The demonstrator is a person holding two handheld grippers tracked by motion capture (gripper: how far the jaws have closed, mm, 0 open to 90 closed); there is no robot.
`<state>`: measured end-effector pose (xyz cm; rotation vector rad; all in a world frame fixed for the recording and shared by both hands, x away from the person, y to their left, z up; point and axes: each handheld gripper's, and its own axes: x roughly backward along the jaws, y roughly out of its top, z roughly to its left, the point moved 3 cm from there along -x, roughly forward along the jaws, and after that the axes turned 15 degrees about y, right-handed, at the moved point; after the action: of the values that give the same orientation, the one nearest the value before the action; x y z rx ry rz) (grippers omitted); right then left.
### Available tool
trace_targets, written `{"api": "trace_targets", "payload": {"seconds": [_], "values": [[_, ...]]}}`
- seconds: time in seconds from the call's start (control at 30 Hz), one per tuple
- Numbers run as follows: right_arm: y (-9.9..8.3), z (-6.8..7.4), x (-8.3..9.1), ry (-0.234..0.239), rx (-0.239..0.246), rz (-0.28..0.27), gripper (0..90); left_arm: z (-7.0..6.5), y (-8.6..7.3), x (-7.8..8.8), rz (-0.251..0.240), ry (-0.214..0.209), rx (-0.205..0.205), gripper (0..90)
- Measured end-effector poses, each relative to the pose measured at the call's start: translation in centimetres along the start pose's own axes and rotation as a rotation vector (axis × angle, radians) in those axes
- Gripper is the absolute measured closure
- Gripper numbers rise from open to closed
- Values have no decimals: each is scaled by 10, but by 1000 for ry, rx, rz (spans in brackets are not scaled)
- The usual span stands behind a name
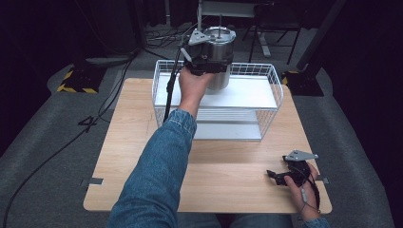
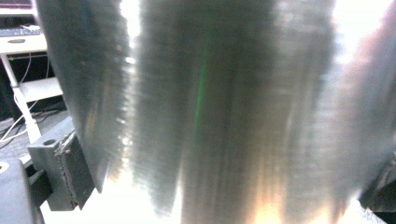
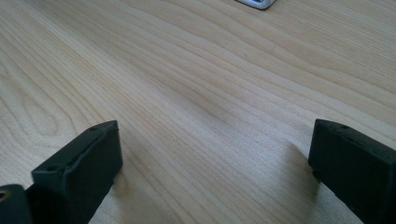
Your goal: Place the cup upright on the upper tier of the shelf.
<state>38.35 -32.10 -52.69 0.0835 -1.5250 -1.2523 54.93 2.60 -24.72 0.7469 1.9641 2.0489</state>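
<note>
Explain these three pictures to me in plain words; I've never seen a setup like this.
No robot here: a person holds a two-fingered clamp tool in each hand. The high view looks down on a wooden table from above. The other two views come from cameras riding on the tools. The left gripper is clamped on a steel pot, holding it at a white wire rack. Close up, the pot's shiny side sits between the fingers. The right gripper rests open over bare wood, its fingers apart.

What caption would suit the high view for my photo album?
Left gripper clamps a steel pot over a white wire rack; right gripper rests open on the wooden table.
</note>
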Motion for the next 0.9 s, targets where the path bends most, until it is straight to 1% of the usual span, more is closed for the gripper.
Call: {"api": "trace_targets", "payload": {"seconds": [0.1, 0.3, 0.43, 0.5, 0.63, 0.8, 0.9], "values": [[0, 0, 0, 0, 0, 0, 32, 0, -2, -1, 6, 8, -12, 37], [0, 0, 0, 0, 0, -1, 32, 1, -9, -4, 2, 27, 15, 37], [0, 0, 0, 0, 0, -1, 33, 3, -13, -6, 18, 40, 6, 37], [0, 0, 0, 0, 0, -1, 32, 3, -15, -6, 29, 41, -3, 37], [0, 0, 0, -1, 0, -1, 32, 2, -18, -7, 28, 39, -3, 37], [0, 0, 0, -1, 0, -1, 33, 0, -22, -7, 39, 36, -12, 37], [0, 0, 0, 0, -1, -1, 33, 0, -25, -7, 44, 36, -7, 36]]}}
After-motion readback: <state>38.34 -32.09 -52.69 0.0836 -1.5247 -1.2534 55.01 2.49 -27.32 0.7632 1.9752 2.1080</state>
